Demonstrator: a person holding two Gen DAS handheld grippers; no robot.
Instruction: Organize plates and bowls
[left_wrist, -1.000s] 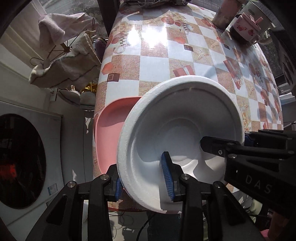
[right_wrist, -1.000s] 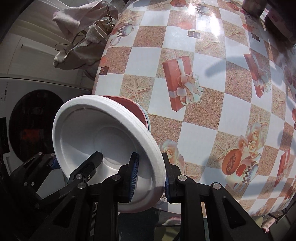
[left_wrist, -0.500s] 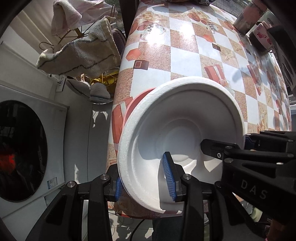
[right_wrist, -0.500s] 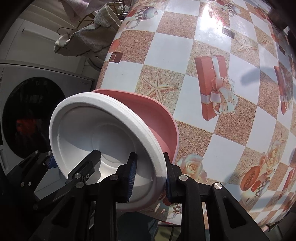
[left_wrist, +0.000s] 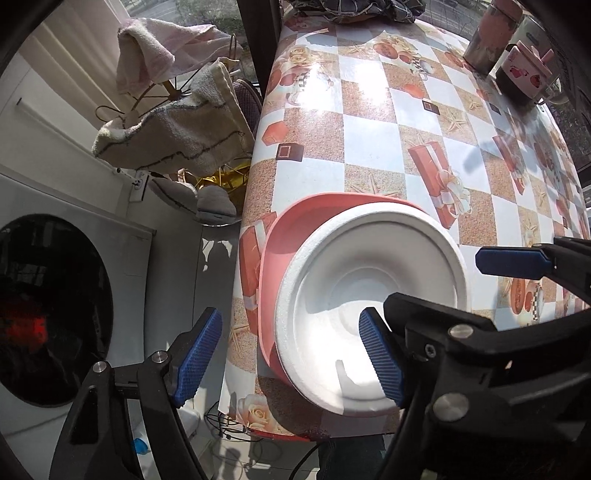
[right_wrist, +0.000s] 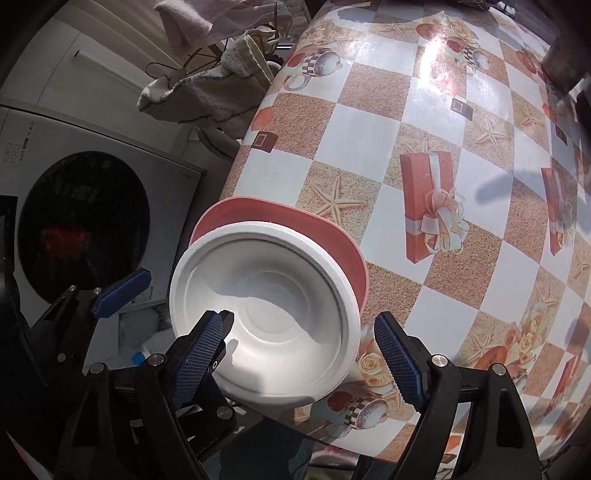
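Observation:
A white foam plate (left_wrist: 369, 291) (right_wrist: 266, 295) lies on a pink plate (left_wrist: 288, 251) (right_wrist: 295, 218) at the near left corner of the table. My left gripper (left_wrist: 290, 358) points down over the plate's left rim, and its jaws are opening. One pad hangs over the dish, the other beyond the table edge, and neither presses on the rim. My right gripper (right_wrist: 300, 356) straddles the right rim, jaws also opening, pads clear of it. Each gripper shows in the other's view, the right gripper (left_wrist: 513, 260) at the right and the left gripper (right_wrist: 122, 288) at the left.
The table (left_wrist: 369, 140) has a checked cloth with gift and starfish prints. Tins and a patterned box (left_wrist: 524, 70) stand at its far right. Left of the table are a washing machine (left_wrist: 48, 306) (right_wrist: 81, 229) and towels on hangers (left_wrist: 173, 133).
Both grippers were shut on the white plate's rim and have let go, their jaws now wide. The white plate has come down onto the pink plate.

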